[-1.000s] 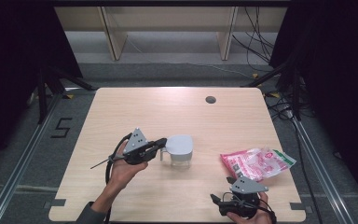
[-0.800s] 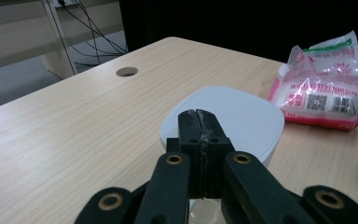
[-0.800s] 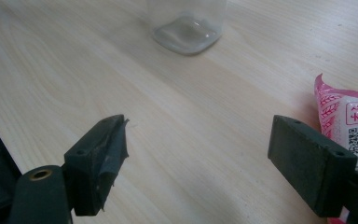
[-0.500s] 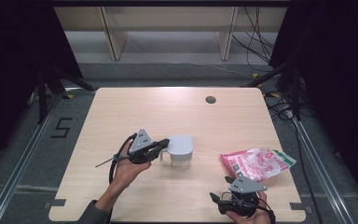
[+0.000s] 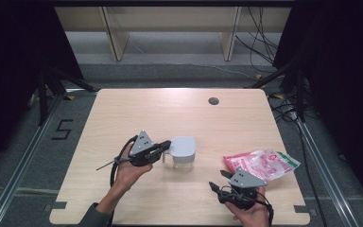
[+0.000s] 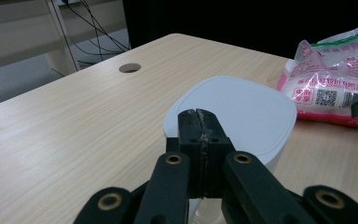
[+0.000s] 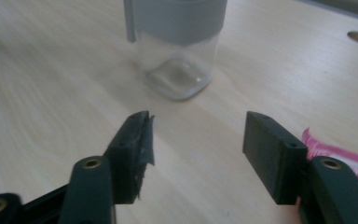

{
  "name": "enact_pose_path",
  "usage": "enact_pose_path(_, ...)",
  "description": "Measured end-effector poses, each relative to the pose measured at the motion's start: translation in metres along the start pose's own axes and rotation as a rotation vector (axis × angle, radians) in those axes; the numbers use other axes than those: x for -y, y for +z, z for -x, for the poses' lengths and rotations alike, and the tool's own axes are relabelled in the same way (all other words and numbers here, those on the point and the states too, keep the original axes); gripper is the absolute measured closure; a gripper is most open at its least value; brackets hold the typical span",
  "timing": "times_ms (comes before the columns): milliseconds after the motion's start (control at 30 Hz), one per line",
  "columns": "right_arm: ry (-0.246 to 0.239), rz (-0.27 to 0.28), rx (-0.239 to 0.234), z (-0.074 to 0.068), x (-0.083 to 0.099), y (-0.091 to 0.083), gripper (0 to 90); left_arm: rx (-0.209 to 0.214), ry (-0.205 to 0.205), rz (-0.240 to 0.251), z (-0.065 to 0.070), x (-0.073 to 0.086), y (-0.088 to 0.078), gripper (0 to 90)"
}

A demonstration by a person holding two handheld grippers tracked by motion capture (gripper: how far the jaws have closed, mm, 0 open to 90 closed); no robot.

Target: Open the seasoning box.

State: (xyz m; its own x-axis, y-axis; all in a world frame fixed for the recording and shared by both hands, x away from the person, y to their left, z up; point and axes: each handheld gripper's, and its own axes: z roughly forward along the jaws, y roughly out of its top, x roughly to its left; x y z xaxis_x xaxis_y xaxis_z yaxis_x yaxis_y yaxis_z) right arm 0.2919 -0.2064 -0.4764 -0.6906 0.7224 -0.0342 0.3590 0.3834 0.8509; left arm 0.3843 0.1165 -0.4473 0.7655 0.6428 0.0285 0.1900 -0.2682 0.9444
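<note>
**Pale wood table, jar at its middle**

Light-grained wooden tabletop (image 5: pixel 123 118) stands on grey floor under dark curtains. Your left gripper (image 5: pixel 166 144) stays pinched shut against the clear square jar's (image 5: pixel 183 152) grey lid. Your right gripper's (image 7: pixel 196 140) jaws have just been closing, nothing between them, near the pink crinkled packet (image 5: pixel 261 163).

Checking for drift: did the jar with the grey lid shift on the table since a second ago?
No. In the high view the jar sits at the same spot, equally far below the table hole.
</note>
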Motion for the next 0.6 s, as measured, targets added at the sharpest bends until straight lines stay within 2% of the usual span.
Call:
enact_pose_path(67, -0.019, 0.035, 0.016, 0.004, -0.004, 0.003, 48.0, 0.003, -0.003, 0.001, 0.000, 0.000, 0.000, 89.0)
enact_pose_path(100, 0.000, 0.036, -0.001, 0.005, -0.005, 0.005, 49.7, 0.001, 0.002, 0.000, -0.001, 0.000, 0.000, 89.0)
enact_pose_path(133, -0.025, 0.055, 0.017, 0.008, -0.008, 0.008, 52.4, -0.002, -0.014, 0.013, 0.001, 0.001, 0.000, 89.0)
enact_pose_path(367, -0.032, 0.076, 0.012, 0.016, -0.020, 0.020, 67.7, -0.002, -0.013, 0.016, 0.000, 0.002, 0.000, 89.0)
enact_pose_path(400, -0.033, 0.096, 0.011, 0.017, -0.021, 0.023, 70.1, -0.002, -0.013, 0.015, 0.000, 0.002, 0.000, 89.0)
enact_pose_path(500, -0.017, 0.079, 0.001, 0.019, -0.027, 0.026, 74.5, -0.002, -0.017, 0.018, 0.000, 0.002, 0.000, 89.0)
enact_pose_path(567, -0.018, 0.109, 0.000, 0.019, -0.031, 0.030, 78.1, -0.005, -0.013, 0.018, 0.000, 0.002, -0.001, 89.0)
enact_pose_path(600, -0.016, 0.085, -0.014, 0.019, -0.033, 0.030, 79.8, -0.004, -0.015, 0.018, 0.000, 0.002, 0.000, 89.0)
